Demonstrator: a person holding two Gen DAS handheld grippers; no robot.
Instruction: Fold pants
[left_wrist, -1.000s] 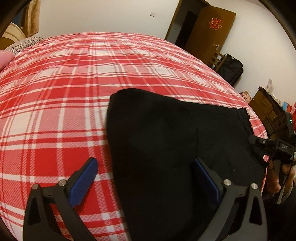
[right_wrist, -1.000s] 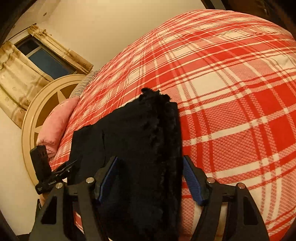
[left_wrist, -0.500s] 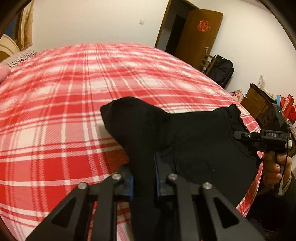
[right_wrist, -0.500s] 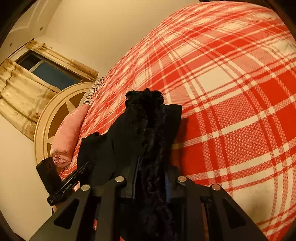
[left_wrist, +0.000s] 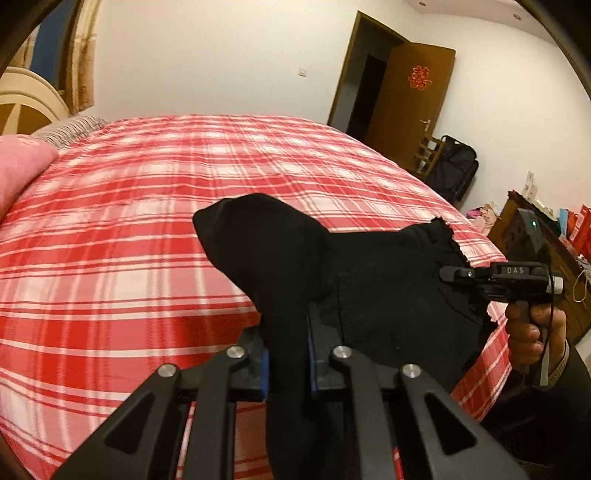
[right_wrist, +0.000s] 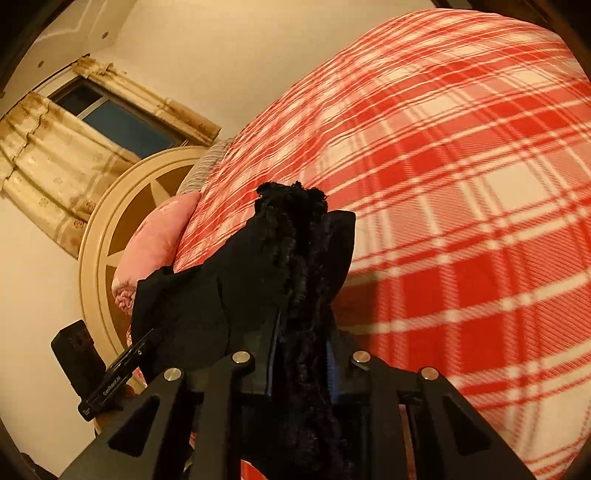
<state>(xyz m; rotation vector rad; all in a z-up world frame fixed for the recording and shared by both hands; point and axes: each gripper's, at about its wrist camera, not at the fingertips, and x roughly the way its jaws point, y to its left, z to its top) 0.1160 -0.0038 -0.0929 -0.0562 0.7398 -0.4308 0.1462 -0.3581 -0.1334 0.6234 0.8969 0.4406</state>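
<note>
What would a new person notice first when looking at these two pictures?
First, the black pants, bunched in the middle foreground and pinched at two ends by the left gripper and the right gripper, jaws closed on the cloth. Behind them the red plaid bedspread fills most of both views. In the far right corner stands an open brown door.

Black pants (left_wrist: 369, 288), frilly-edged, hang bunched and lifted above the plaid bed (left_wrist: 147, 236).

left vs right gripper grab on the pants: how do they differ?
The left gripper pinches smooth, plain fabric of the black pants; the right gripper pinches their frilly, ruffled edge. The left's fabric ends in a rounded peak, the right's in a ragged tuft. Both are shut on the pants, above the plaid bed.
</note>
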